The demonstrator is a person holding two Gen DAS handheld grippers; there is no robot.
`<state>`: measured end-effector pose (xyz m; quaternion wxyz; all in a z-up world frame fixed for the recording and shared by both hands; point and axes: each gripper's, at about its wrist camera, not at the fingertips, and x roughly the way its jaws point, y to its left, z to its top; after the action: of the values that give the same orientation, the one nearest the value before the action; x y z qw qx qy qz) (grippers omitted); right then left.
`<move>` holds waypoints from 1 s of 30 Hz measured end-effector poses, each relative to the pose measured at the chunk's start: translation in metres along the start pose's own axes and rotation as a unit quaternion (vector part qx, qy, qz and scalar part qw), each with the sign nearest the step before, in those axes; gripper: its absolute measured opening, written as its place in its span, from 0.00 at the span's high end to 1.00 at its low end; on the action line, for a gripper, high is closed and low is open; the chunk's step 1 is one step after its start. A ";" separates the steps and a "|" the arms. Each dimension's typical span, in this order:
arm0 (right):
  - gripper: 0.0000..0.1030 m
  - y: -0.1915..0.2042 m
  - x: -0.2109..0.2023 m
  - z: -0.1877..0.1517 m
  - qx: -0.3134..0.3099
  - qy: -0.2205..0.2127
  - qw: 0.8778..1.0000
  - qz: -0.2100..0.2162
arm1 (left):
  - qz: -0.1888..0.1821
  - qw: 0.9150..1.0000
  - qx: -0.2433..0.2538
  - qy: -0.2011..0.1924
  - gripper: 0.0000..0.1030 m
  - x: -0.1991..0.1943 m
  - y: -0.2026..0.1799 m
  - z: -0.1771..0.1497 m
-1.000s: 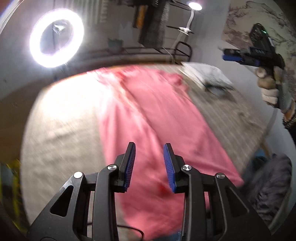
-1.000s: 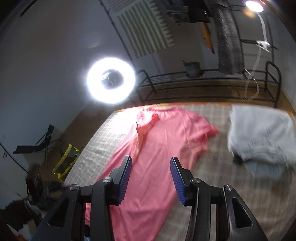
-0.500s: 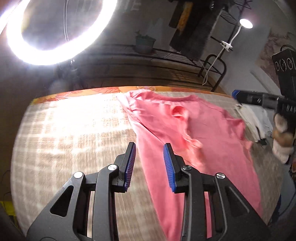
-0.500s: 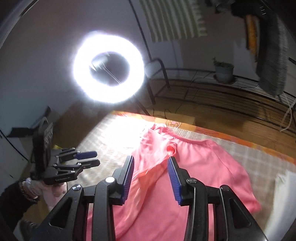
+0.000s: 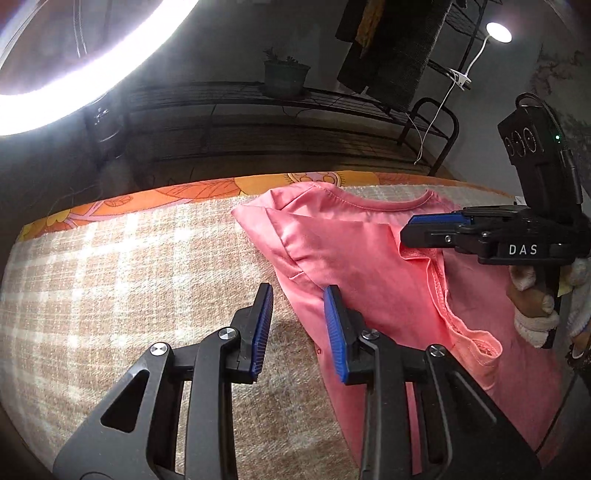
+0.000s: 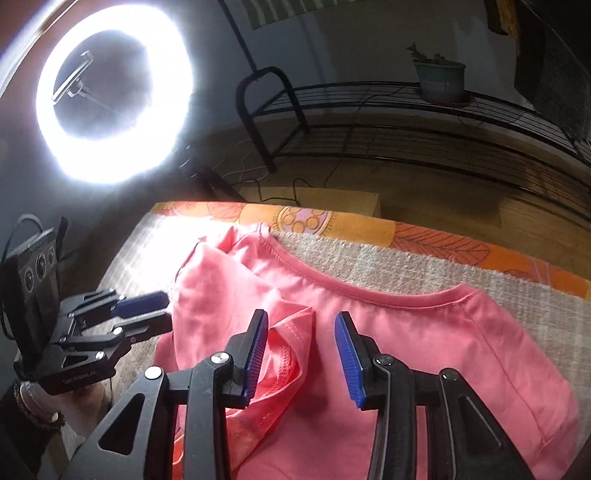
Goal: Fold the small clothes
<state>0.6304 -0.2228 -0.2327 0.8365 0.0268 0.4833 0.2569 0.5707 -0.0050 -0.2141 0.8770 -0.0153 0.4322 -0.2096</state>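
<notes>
Both tools, left (image 5: 298, 295) and right (image 6: 301, 325), have dropped nearer the pink shirt (image 5: 369, 266), released and empty.

Black right gripper (image 6: 301, 354) with blue ribbed pads (silver screws), white knit glove (image 5: 532, 321).

A big ring light (image 6: 112, 92) shines very bright. A small plant pot (image 6: 441, 79) sits on a black wire rack (image 6: 388, 122). A checked blanket (image 5: 122, 295) covers the bed (orange flowery sheet (image 6: 362, 225) peeks out underneath). A little lamp (image 5: 498, 32) glows.

"DAS" stands in white on the right tongs (image 5: 417, 229).
</notes>
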 end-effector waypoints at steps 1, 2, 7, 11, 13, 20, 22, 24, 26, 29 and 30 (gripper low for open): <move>0.66 0.002 0.002 -0.002 -0.007 0.002 1.000 0.001 | 0.004 1.000 0.003 -0.002 0.72 0.000 -0.001 0.001; 0.70 0.004 0.003 -0.004 -0.016 0.005 1.000 0.002 | 0.008 1.000 0.004 -0.002 0.72 0.002 -0.002 0.002; 1.00 0.015 0.000 -0.008 -0.045 0.007 0.999 -0.017 | 0.023 1.000 0.000 0.000 0.72 0.008 0.000 0.003; 1.00 -0.007 -0.034 -0.014 -0.005 -0.037 0.999 -0.035 | 0.032 0.999 0.007 0.002 0.72 0.010 -0.004 0.003; 1.00 -0.018 -0.041 -0.017 0.010 -0.042 0.998 -0.042 | 0.036 0.999 0.008 0.002 0.72 0.012 -0.004 0.004; 0.87 -0.007 -0.031 -0.019 -0.017 -0.019 0.999 -0.030 | 0.049 0.999 0.011 -0.006 0.72 0.016 -0.004 0.024; 0.87 -0.006 -0.032 -0.018 -0.017 -0.021 0.999 -0.026 | 0.054 0.998 0.017 -0.002 0.72 0.023 -0.005 0.033; 0.85 -0.008 -0.031 -0.016 -0.017 -0.020 0.999 -0.029 | 0.055 0.998 0.023 0.002 0.72 0.029 -0.006 0.038; 0.71 -0.011 -0.028 -0.016 -0.013 -0.008 0.999 -0.037 | 0.062 0.997 0.038 0.005 0.72 0.036 -0.011 0.040; 1.00 -0.013 -0.025 -0.021 -0.016 -0.003 0.999 -0.029 | 0.082 0.995 0.059 0.008 0.72 0.046 -0.016 0.042; 1.00 -0.011 -0.029 -0.023 -0.021 -0.007 0.999 -0.032 | 0.089 0.994 0.061 0.008 0.72 0.050 -0.016 0.043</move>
<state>0.6042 -0.2503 -0.2257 0.8479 -0.0042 0.4726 0.2401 0.6248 -0.0450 -0.2212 0.8880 0.0787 0.4251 -0.1566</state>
